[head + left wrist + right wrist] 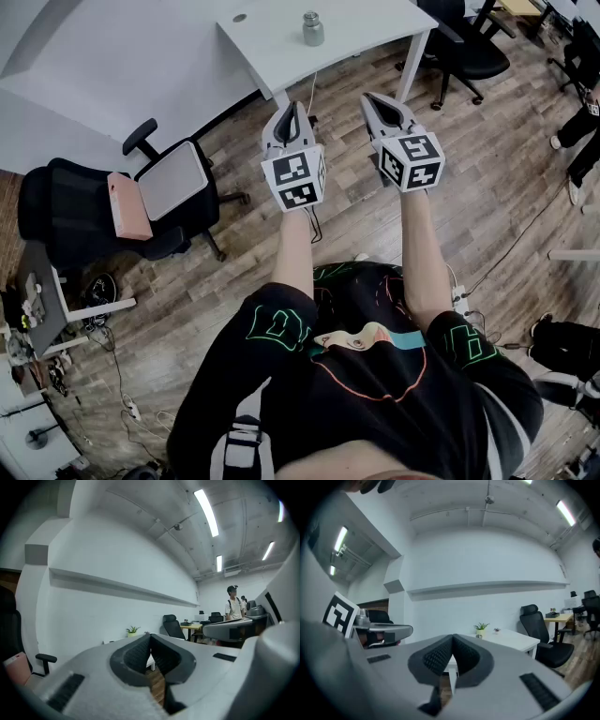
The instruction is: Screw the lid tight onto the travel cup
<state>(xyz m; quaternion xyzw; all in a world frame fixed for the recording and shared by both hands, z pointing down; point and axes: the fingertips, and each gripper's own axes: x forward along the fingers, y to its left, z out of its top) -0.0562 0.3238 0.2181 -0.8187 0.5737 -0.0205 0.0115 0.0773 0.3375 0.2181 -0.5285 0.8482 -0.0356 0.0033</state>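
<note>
Steel-grey and squat with a narrower top, the travel cup [312, 28] stands upright on the smooth white table [375, 23], at twelve o'clock from both grippers and well apart from them. The left gripper [292, 114] and right gripper [379, 101] are clenched on nothing, ribbed dark pads meeting. Wooden planks [244, 244] lie beneath; a black office chair [66, 211] stands at eight o'clock.

White table [366, 28], black office chair [473, 52]
</note>
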